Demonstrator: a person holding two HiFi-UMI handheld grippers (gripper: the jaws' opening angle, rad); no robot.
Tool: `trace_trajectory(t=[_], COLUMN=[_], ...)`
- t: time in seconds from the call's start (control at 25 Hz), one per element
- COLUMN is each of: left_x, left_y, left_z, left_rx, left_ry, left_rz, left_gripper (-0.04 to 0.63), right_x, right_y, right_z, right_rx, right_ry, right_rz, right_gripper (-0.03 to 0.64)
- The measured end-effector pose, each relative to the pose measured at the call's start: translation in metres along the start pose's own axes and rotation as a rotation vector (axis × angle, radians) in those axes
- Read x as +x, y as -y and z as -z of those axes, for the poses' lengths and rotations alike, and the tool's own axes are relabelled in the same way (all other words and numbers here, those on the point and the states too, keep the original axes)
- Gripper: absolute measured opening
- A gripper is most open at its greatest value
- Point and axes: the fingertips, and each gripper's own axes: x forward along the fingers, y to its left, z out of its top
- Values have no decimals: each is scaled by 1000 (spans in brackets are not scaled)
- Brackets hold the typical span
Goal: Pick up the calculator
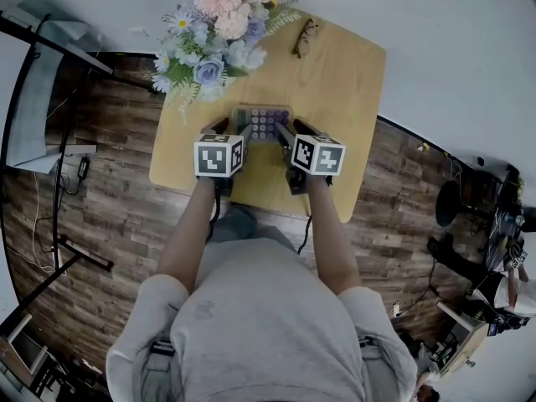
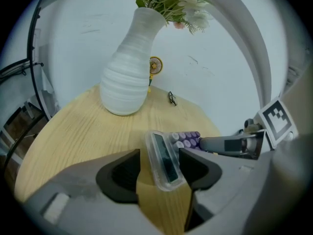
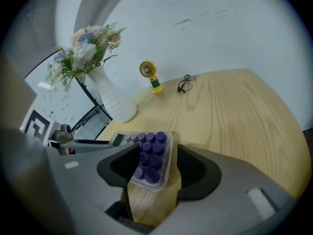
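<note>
The calculator (image 1: pixel 261 122), clear-cased with purple keys and a small display, lies flat on the wooden table (image 1: pixel 335 82). My left gripper (image 1: pixel 228 131) is at its left end and my right gripper (image 1: pixel 289 134) at its right end. In the left gripper view the calculator's display end (image 2: pixel 166 158) sits between the jaws of the left gripper (image 2: pixel 159 169), with a gap beside it. In the right gripper view the calculator's keypad end (image 3: pixel 149 155) sits between the jaws of the right gripper (image 3: pixel 150 169), also with a gap. Both grippers are open.
A white ribbed vase of flowers (image 1: pixel 213 40) stands just behind the calculator at the table's back left. A pair of glasses (image 1: pixel 304 38) lies at the back edge. A small yellow fan (image 3: pixel 149 73) stands near the vase. Wooden floor surrounds the table.
</note>
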Motion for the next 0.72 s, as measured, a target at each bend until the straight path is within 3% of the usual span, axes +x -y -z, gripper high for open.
trace_trajectory(t=[0.24,0.36,0.72], left_x=[3,5,-4], left_y=[-2,3,13], left_z=[1,0,-11], left_rx=[-53,-42,100], left_ry=[0,-2,18], left_rz=[37,71,45], left_gripper=[252,196,196], right_x=[8,9,-9], right_y=[-2,-4,-10], right_z=[2,2,-8], right_rx=[83,109,-8], right_ry=[0,-2,78], right_rz=[-73,-86,-10], right_gripper=[216,212,196])
